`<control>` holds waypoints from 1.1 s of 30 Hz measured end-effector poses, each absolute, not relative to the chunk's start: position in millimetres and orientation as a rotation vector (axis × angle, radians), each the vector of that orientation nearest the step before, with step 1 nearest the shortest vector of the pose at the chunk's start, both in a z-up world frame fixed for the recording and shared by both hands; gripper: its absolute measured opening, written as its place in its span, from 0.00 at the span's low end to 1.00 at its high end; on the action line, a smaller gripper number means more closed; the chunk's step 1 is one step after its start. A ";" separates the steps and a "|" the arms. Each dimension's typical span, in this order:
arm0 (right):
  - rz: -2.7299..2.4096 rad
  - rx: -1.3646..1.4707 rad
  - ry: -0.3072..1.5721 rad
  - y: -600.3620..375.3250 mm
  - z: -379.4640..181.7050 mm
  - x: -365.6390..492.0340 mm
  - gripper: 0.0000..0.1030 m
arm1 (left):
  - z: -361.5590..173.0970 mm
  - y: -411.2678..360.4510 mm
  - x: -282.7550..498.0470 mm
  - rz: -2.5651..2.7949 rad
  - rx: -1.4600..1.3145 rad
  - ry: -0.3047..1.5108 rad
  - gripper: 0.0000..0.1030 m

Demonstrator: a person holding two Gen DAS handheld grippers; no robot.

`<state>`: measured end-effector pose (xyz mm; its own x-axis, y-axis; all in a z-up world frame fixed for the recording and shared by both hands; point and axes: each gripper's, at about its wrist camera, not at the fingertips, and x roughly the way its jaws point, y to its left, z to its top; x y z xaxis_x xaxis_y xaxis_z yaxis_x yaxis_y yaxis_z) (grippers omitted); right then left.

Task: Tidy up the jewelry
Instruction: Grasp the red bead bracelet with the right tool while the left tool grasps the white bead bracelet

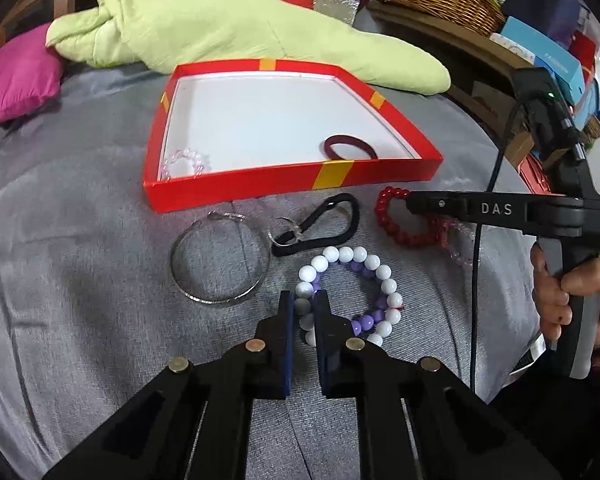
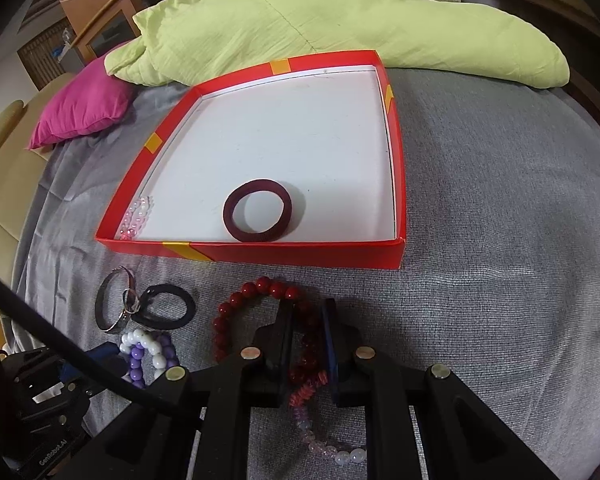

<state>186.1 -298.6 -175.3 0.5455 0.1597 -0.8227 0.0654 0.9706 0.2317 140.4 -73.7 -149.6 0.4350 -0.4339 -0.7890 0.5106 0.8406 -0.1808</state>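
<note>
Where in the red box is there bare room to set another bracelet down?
The red box is mostly bare: the white floor behind the maroon hair tie, up to the far wall and right wall. Its near-left corner holds a pink bead bracelet. The blanket in front of the box is crowded with jewelry.

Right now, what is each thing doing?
Red box: open, no lid.
Maroon band: inside box.
Pink bead bracelet: inside box, corner.
White bead bracelet: between left gripper fingers.
Red bead bracelet: between right gripper fingers.
Silver bangle: flat on blanket.
Black carabiner: on blanket.
</note>
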 end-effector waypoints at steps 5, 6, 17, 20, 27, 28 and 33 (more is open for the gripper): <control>0.059 0.248 0.995 -298.8 -174.5 185.0 0.15 | -141.8 -74.7 137.3 -0.607 0.080 0.919 0.07; 0.059 0.248 0.994 -298.8 -174.5 185.1 0.15 | -140.4 -74.6 136.6 -0.610 0.081 0.911 0.07; 0.064 0.249 0.997 -299.3 -174.0 185.4 0.15 | -141.4 -72.9 141.9 -0.603 0.077 0.938 0.17; 0.064 0.243 0.996 -299.0 -174.0 185.3 0.15 | -143.7 -73.9 141.2 -0.601 0.080 0.944 0.28; 0.063 0.231 0.993 -297.8 -174.3 185.0 0.15 | -155.6 -79.3 146.2 -0.620 0.066 0.988 0.28; 0.063 0.231 0.993 -297.8 -174.3 184.9 0.15 | -156.4 -79.5 147.5 -0.617 0.064 0.987 0.27; 0.063 0.230 0.992 -297.2 -174.0 184.5 0.15 | -157.1 -76.1 150.7 -0.622 0.034 0.986 0.12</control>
<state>184.5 -297.2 -174.0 0.5474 0.1573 -0.8219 0.0514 0.9740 0.2206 150.7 -76.1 -157.1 0.3945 -0.4753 -0.7864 0.5051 0.8271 -0.2465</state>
